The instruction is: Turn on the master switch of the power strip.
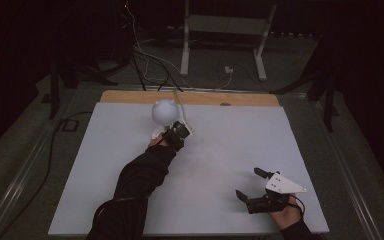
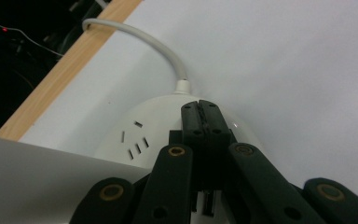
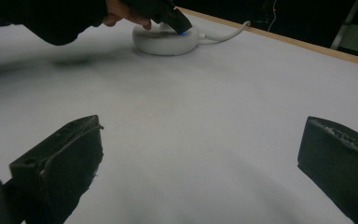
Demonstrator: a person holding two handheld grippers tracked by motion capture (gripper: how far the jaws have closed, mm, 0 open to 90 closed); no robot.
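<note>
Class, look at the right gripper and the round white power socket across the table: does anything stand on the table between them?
Nothing visible does. Bare white table lies between the open right gripper and the socket, where the shut left gripper rests.

White round power socket [image 2: 168, 126], dark slot marks on top, white cord [image 2: 154, 44]. Small blue light [image 3: 182, 32] at left gripper [image 2: 200, 109] tip. Black jaws on both grippers; right gripper [image 1: 252, 184] carries pale grey plate [image 1: 282, 184]. Pale grey-white tabletop [image 1: 230, 135], light wood strip [image 1: 130, 96] at far edge. Black sleeve [image 1: 140, 175].
</note>
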